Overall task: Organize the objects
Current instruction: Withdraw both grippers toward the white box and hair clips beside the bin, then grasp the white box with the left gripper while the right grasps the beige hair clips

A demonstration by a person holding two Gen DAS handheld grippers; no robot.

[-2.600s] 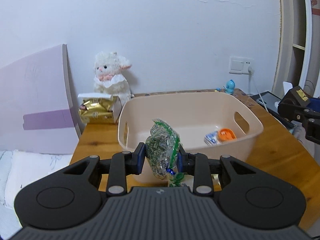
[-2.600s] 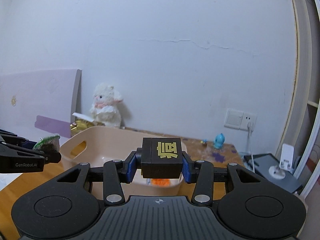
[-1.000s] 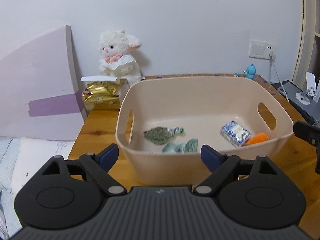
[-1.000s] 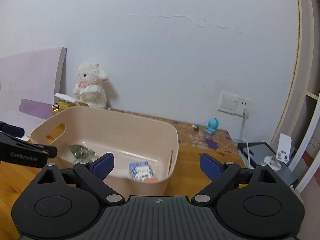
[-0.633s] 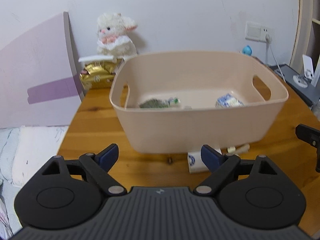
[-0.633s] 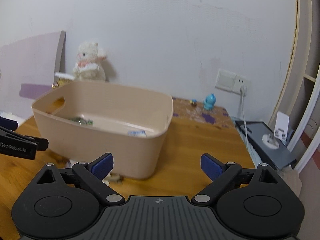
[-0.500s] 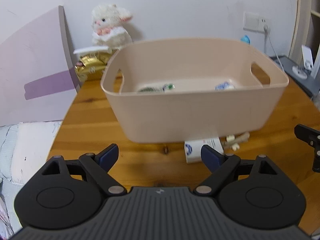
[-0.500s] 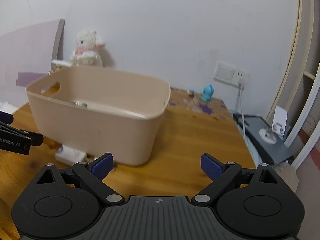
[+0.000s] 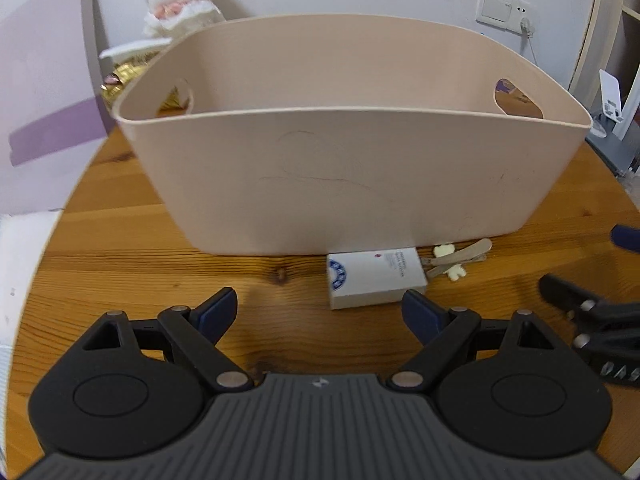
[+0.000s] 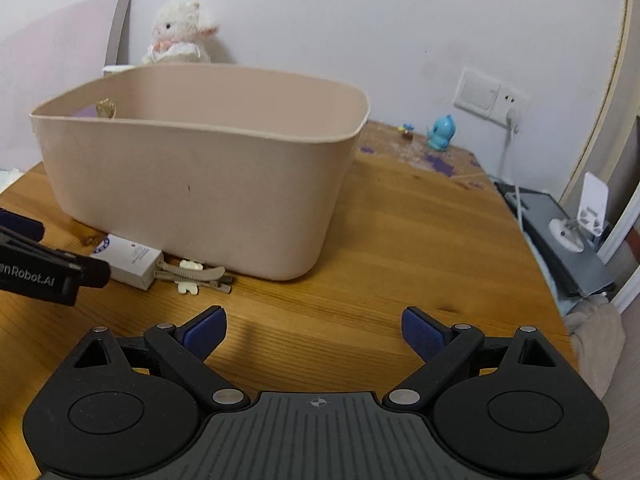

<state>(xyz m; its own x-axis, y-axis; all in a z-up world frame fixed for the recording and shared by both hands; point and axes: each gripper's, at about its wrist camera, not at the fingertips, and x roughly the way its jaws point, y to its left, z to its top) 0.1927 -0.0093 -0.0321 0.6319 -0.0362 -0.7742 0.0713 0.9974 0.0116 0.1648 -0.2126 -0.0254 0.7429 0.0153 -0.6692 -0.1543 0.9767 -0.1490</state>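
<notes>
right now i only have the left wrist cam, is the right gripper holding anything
Observer: No. In the right wrist view the right gripper has its jaws wide open, with nothing between them, over the bare wood of the table.
Operator: ok, anything behind the bin that it blocks for me
Observer: Yes. A small blue toy figure stands on the table past the far right corner of the bin, near the wall socket.
</notes>
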